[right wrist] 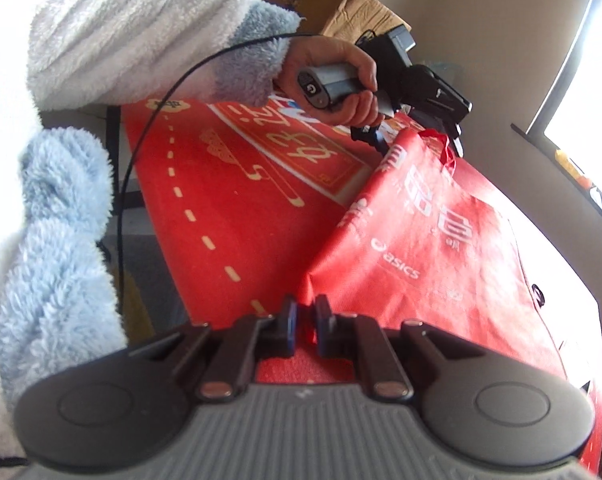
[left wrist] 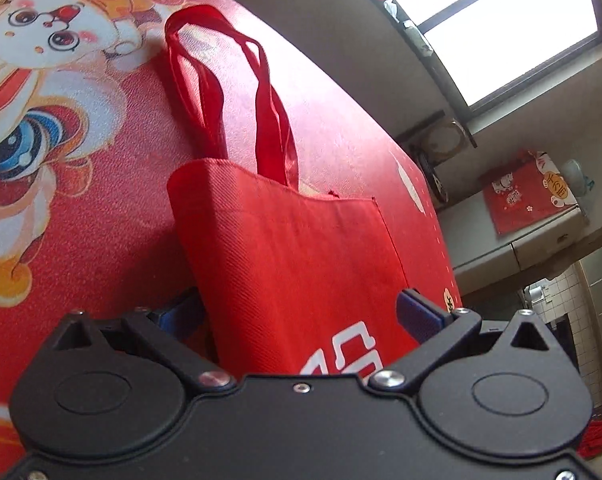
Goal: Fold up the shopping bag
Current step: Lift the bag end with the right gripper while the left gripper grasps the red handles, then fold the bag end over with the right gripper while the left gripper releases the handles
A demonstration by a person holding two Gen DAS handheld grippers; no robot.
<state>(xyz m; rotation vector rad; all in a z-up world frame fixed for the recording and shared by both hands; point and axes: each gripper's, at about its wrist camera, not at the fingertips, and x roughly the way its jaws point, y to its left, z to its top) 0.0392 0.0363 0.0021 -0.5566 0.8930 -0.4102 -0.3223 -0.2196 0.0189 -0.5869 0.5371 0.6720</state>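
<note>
I'm at the gripping stage of the fold: the red non-woven shopping bag with white lettering lies flat on the red printed table mat with a cartoon rabbit, its two red ribbon handles stretched out beyond the mouth. My right gripper is pinched narrow on a corner of the bag, red fabric showing between the blue pads. My left gripper straddles the bag's width near its printed end, jaws partly spread; the left pad is half hidden by the fabric, so I judge they aren't yet pressing on it.

Next I'd need the left jaws to bite the edge firmly, then lift both corners together and carry them toward the handles so the crease falls straight.

Around me: a fluffy white and pale-blue sleeve, the hand holding the left tool, a thin black cable hanging near the mat, and a brown cardboard box behind. The loose handles could bunch under the fold
</note>
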